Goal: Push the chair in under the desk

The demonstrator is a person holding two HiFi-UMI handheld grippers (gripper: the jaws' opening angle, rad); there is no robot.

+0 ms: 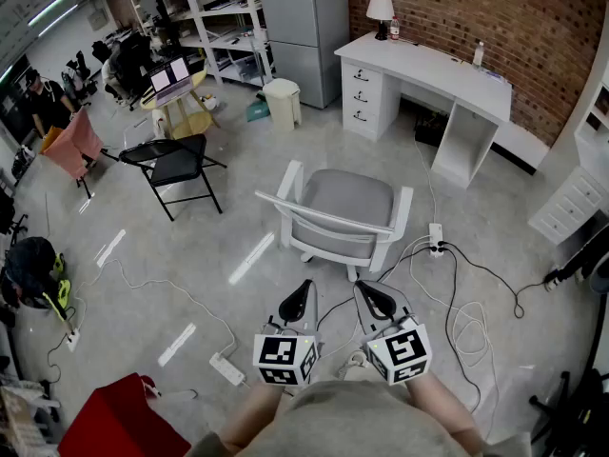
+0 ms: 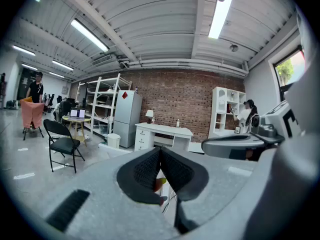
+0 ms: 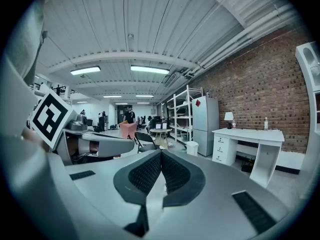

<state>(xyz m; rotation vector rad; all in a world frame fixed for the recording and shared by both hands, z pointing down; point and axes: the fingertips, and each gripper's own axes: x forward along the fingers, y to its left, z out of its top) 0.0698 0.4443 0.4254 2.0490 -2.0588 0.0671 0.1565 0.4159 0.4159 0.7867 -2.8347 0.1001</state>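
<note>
A white-framed chair (image 1: 341,215) with a grey seat stands in the middle of the floor, its back toward me, well apart from the white desk (image 1: 433,72) along the brick wall. My left gripper (image 1: 302,298) and right gripper (image 1: 374,298) hover side by side just short of the chair's back, both shut with nothing between the jaws. In the left gripper view the desk (image 2: 162,132) shows beyond the closed left gripper (image 2: 160,154). The right gripper view has the desk (image 3: 250,139) at the right, past the closed right gripper (image 3: 161,156).
A black folding chair (image 1: 176,165) stands left of the white chair. Cables and a power strip (image 1: 436,239) lie on the floor to its right, another strip (image 1: 226,368) near me. A bin (image 1: 283,101), fridge (image 1: 304,27), drawer unit (image 1: 571,203) and a red box (image 1: 119,417) ring the area.
</note>
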